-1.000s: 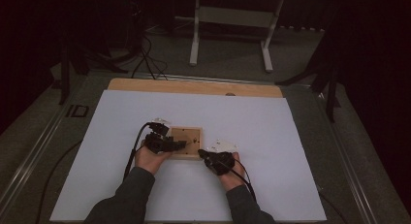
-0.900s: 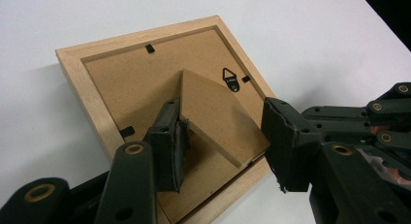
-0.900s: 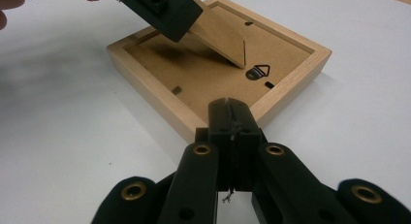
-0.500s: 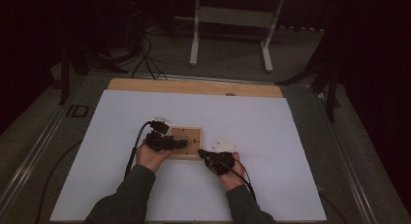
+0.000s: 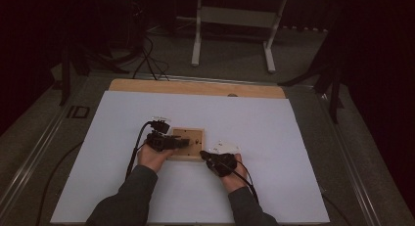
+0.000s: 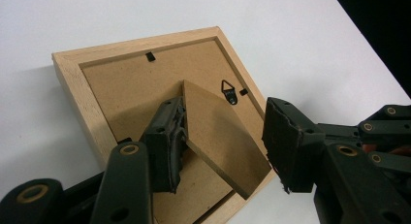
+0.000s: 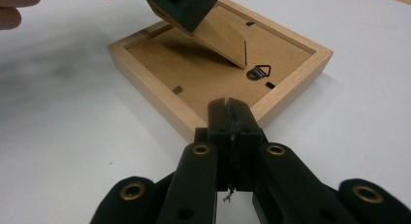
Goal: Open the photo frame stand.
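A wooden picture frame lies face down on the white worktop. The left gripper stands open around its raised stand flap; the right gripper, closed and empty, presses the frame's edge.

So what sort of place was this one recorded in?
Probably a lab or studio set up for recording: a white-covered table on a grey carpet, dark surroundings, cables on the floor and a metal stand behind.

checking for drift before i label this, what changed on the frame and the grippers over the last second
The left gripper has just been opening its fingers a little, with the easel stand of the picture frame between them. The right gripper, shut at the frame's edge, both hands and the frame stayed put.
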The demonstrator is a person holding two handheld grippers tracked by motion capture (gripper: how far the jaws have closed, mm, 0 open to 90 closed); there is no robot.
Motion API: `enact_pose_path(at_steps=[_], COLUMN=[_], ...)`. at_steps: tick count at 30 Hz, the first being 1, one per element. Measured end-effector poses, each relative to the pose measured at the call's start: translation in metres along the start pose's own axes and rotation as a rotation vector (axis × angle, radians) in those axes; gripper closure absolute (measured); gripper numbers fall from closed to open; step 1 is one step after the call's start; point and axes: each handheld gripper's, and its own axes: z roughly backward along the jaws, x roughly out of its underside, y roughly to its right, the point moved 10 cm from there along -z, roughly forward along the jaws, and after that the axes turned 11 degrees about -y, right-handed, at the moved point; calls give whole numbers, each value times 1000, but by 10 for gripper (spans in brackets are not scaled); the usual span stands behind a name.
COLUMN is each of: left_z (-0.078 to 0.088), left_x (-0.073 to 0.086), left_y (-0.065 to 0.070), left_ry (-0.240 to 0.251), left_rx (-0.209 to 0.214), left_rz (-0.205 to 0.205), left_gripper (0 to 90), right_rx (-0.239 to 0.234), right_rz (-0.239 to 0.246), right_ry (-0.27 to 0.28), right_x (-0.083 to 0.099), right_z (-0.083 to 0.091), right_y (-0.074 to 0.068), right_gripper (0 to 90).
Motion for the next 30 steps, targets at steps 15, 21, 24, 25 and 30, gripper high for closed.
enact_pose_path(at_steps=[15, 21, 24, 25, 30], left_z=[-4, -5, -6, -6, -6], left_x=[7, 12, 11, 11, 11], left_y=[-3, -5, -4, -5, -4], left_ry=[-55, -68, -69, -70, -71], left_rx=[-19, -20, -16, -13, -14], left_rz=[12, 19, 24, 24, 29], left_gripper=[470, 475, 491, 519, 553], right_rx=[0, 1, 1, 1, 0], right_rz=[1, 3, 2, 2, 2], right_ry=[0, -1, -1, -1, 0], right_x=[0, 0, 0, 0, 0], right_z=[0, 0, 0, 0, 0], right_y=[0, 0, 0, 0, 0], right_gripper=[890, 890, 889, 890, 889])
